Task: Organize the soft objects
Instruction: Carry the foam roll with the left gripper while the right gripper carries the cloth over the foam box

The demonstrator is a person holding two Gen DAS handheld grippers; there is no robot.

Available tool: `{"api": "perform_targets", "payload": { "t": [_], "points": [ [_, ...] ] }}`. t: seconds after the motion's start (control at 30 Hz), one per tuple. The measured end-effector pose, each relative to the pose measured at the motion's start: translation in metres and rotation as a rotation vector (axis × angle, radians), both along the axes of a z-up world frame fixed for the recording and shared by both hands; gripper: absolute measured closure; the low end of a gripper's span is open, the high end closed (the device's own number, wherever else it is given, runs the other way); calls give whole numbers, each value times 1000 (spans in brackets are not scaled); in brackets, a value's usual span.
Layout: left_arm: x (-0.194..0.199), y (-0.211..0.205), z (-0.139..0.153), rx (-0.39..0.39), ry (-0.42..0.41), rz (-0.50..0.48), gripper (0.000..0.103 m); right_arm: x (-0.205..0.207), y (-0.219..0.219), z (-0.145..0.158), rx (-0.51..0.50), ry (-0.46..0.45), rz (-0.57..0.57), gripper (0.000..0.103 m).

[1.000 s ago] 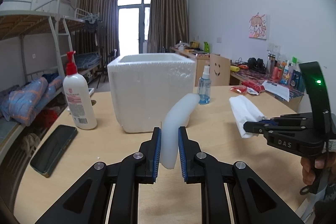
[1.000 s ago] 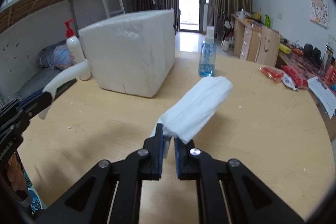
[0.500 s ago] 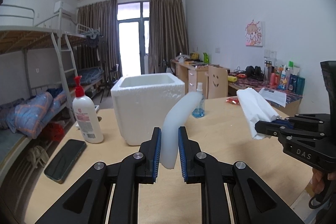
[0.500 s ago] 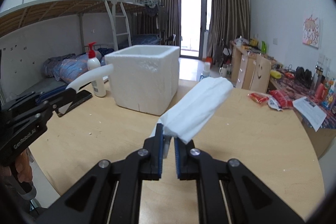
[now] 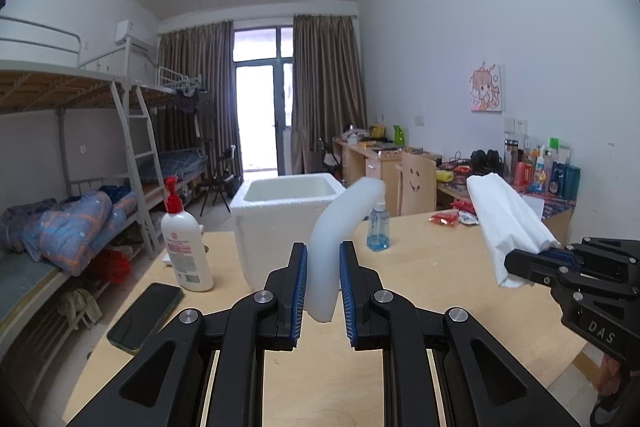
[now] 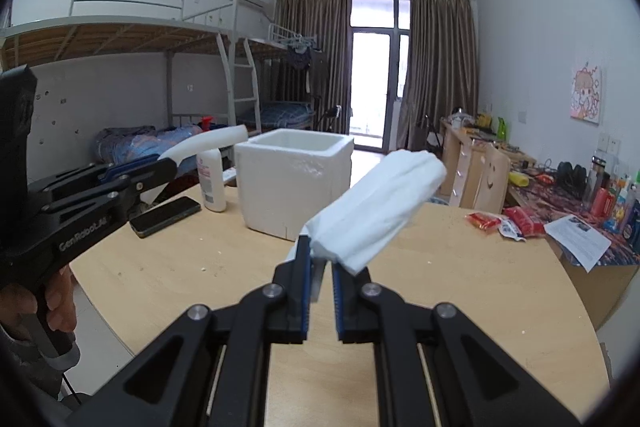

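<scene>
My left gripper (image 5: 323,259) is shut on a curved white foam strip (image 5: 340,223) that arches up and to the right. My right gripper (image 6: 320,251) is shut on a folded white tissue pack (image 6: 380,211) that sticks up to the right; in the left wrist view the same right gripper (image 5: 516,259) and tissue pack (image 5: 508,223) show at the right. An open white foam box (image 5: 288,223) (image 6: 292,191) stands on the round wooden table (image 5: 420,283) beyond both grippers, which hang raised above the table. In the right wrist view the left gripper (image 6: 168,163) holds the foam strip (image 6: 204,143) at the left.
A white pump bottle (image 5: 186,247) and a dark phone (image 5: 146,317) sit left of the box. A blue spray bottle (image 5: 378,227) stands to its right, red snack packets (image 6: 504,221) further right. A hand (image 6: 48,303) grips the left handle. A bunk bed and cluttered desks surround the table.
Both grippers have risen and pulled back from the foam box, each keeping its hold. The box now looks smaller and its open top shows.
</scene>
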State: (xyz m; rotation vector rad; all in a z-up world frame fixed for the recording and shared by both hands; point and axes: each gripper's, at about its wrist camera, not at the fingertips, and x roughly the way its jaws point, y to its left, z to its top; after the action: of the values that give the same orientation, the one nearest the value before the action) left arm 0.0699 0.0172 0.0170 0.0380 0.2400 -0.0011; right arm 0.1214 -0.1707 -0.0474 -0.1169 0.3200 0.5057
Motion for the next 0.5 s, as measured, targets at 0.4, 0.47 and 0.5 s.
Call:
{"api": "perform_targets", "payload": {
  "t": [0.4,0.47,0.5],
  "points": [
    [-18,3,7,9,-30,9,85,-26,2,5,25,-52,23,91],
    [-21,4,9,11,-35,11,85,-31,4,6,20,-67,34,91],
    [-22,4,10,14,-37,14,85,-32,5,8,21,-74,38,91]
  ]
}}
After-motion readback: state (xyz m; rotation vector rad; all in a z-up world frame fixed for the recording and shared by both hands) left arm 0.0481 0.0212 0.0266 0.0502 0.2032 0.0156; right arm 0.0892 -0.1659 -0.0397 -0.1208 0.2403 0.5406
